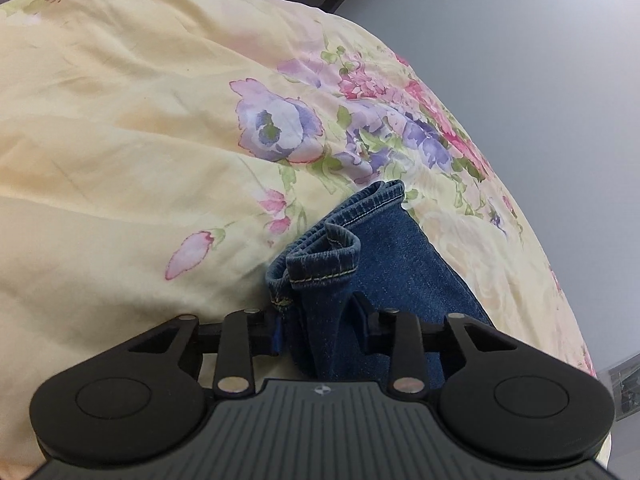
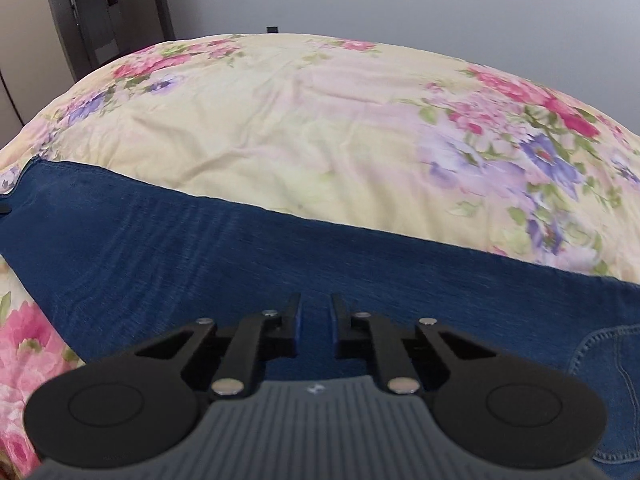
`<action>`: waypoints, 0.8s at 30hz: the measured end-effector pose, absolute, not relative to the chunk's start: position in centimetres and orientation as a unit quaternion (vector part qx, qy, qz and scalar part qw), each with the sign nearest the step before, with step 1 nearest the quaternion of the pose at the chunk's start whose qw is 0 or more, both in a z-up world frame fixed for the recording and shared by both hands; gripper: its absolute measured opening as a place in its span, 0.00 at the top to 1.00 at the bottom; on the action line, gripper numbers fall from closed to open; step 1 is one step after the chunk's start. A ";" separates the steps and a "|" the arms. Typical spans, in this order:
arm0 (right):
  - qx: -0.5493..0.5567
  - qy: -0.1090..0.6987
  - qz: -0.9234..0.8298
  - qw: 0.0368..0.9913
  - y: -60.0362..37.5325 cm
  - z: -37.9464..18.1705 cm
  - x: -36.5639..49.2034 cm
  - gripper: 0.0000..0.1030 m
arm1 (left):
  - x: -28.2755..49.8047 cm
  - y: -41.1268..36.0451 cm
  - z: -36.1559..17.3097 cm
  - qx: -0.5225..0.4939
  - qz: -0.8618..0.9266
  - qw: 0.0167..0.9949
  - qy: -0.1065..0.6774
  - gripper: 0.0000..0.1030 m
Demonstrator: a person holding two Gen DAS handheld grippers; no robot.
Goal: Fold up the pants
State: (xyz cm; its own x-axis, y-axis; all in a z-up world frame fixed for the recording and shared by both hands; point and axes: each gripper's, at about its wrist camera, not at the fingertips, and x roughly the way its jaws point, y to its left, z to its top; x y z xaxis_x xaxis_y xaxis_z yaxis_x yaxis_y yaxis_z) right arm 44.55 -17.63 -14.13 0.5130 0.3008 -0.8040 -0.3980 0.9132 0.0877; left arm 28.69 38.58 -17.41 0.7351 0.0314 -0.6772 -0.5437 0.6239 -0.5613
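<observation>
We had the left gripper [image 1: 320, 320] clamped on the dark blue denim pants' [image 1: 360, 272] hem, lower centre; the right gripper [image 2: 316, 320], slightly parted, held nothing above bare floral bedsheet [image 2: 300, 120].

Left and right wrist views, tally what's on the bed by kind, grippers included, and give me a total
Jeans: 1
Floral cover: 1
Grippers: 2, the left gripper shut on the jeans' hem end, the right gripper slightly open above the denim
Total: 4
</observation>
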 end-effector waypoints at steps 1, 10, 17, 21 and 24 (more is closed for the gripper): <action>-0.056 0.451 0.206 0.867 -16.5 -14.5 45.0 0.94 | 28.9 38.6 -17.4 -0.398 0.171 0.842 0.323 0.68; -0.080 0.469 0.195 0.858 -9.8 -17.5 50.3 1.00 | 29.5 38.5 -17.4 -0.378 0.163 0.849 0.330 0.75; -0.084 0.491 0.174 0.849 -8.7 -19.6 52.7 1.00 | 29.9 37.8 -16.3 -0.344 0.163 0.862 0.334 0.90; -0.068 0.492 0.175 0.850 -9.3 -18.3 52.2 1.00 | 29.8 37.5 -14.1 -0.335 0.166 0.869 0.323 0.93; -0.063 0.493 0.186 0.848 -10.1 -16.5 50.1 1.00 | 29.8 36.8 -11.7 -0.320 0.155 0.881 0.311 0.94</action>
State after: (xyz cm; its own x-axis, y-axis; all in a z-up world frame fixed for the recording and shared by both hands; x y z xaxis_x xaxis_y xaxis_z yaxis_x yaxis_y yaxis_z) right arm 50.06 -10.14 -16.50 0.4459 0.2525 -0.8587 -0.3767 0.9232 0.0759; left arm 29.81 36.82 -11.72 0.7579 0.0747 -0.6481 -0.4729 0.7473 -0.4668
